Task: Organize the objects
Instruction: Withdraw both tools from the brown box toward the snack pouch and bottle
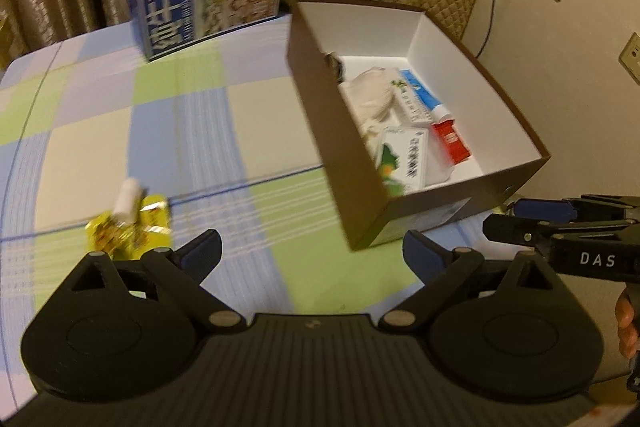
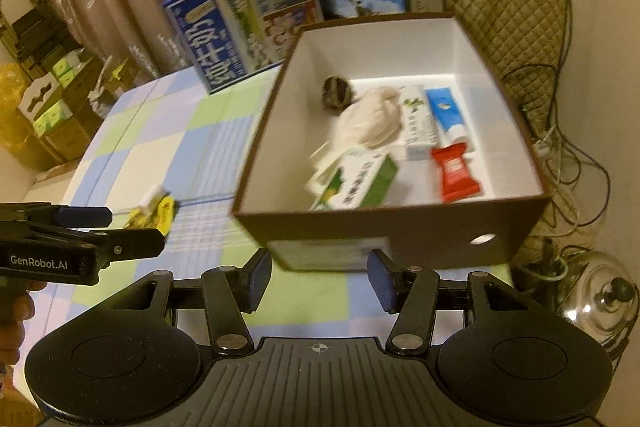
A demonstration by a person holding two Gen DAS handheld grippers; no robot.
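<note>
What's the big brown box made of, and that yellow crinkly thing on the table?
The brown box looks like cardboard: thin, stiff, flat walls, matte brown outside and plain white inside. The yellow packet is probably foil or shiny plastic film, since it is creased and glints gold in the light.

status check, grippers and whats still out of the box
Left gripper open, empty. Right gripper open, empty. Yellow packet still on tablecloth, outside brown box. Path clear.

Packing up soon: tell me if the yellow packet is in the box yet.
Out. The yellow packet lies on the tablecloth, left of the brown box.
</note>
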